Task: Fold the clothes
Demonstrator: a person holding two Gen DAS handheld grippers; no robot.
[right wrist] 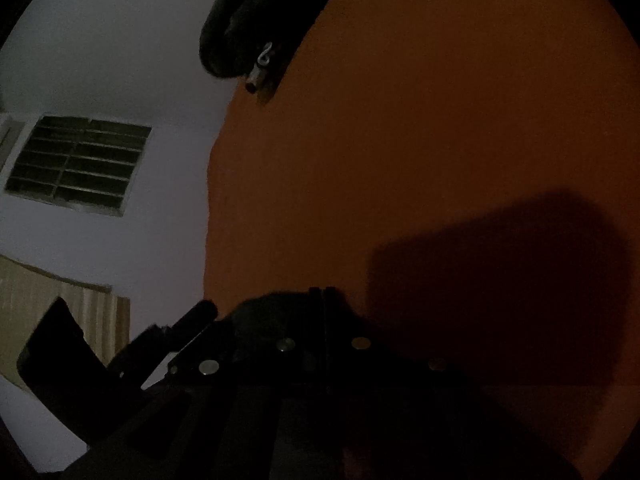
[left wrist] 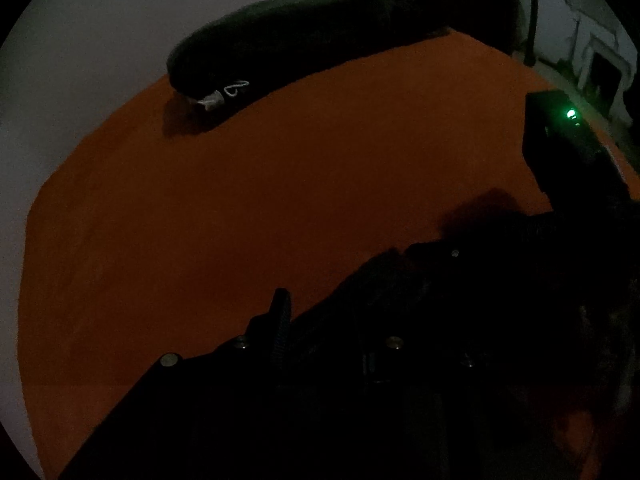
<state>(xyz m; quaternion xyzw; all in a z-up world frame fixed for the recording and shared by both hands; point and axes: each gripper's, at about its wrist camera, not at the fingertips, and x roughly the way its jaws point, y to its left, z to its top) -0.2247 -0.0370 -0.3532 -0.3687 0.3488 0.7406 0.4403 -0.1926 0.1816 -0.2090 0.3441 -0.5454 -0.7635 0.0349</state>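
From the left wrist, the left gripper (left wrist: pixel 340 304) stands partly open over dark cloth (left wrist: pixel 460 280), grip unclear; the rolled garment (left wrist: pixel 288 40) lies well ahead, lengthwise across the orange bedsheet (left wrist: pixel 240 200). From the right wrist, the right gripper (right wrist: pixel 322 296) is closed, seemingly pinching cloth.

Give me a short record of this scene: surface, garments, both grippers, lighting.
surface: orange surface
far garment: dark bundle at the far edge, with a white cord at its end
near garment: dark cloth lying across the left gripper; one finger shows, grip unclear
right gripper: fingers together; too dark to tell if cloth is pinched
lighting: very dim
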